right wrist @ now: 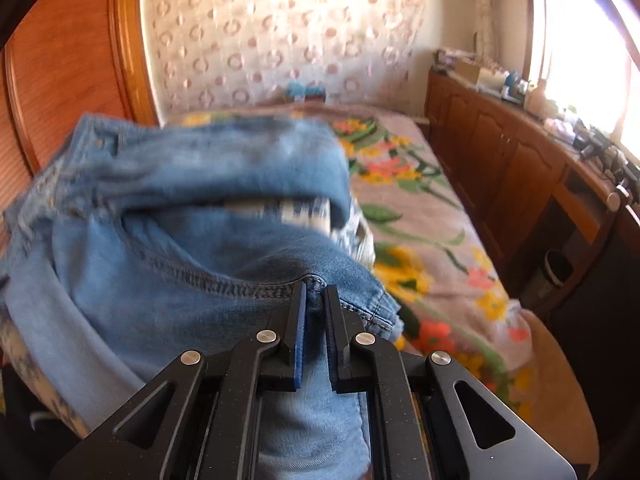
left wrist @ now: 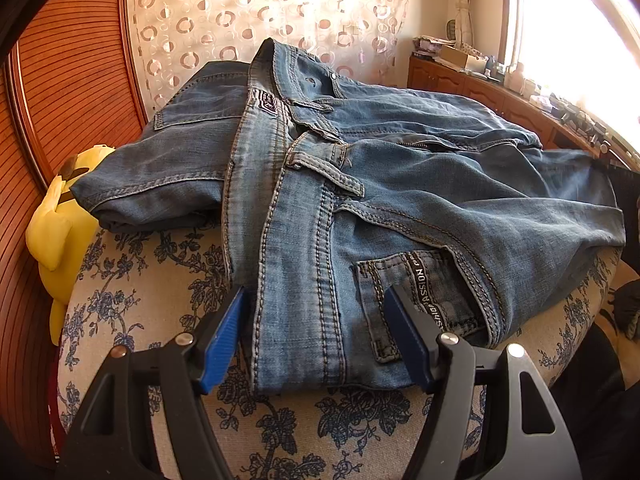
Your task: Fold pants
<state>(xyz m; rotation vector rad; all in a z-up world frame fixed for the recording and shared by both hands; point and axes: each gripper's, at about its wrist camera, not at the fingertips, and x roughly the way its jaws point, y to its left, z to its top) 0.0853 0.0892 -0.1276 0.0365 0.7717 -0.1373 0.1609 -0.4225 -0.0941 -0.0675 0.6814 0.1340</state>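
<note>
Denim jeans point(right wrist: 192, 264) blur around the clamped right claw point(right wrist: 316, 300); left claw point(left wrist: 316, 300) gapes apart.

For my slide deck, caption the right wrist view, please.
Right gripper shut on a stitched hem of the blue jeans, bunched beside a floral bedspread.

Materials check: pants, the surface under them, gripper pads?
Pants: denim, faded blue wash, contrast topstitching and woven label.
Cushion cover: looks like woven fabric, cream with blue floral print, matte.
Pads on the left tongs: blue, ribbed, probably rubber or plastic; black frame looks like moulded plastic.
</note>
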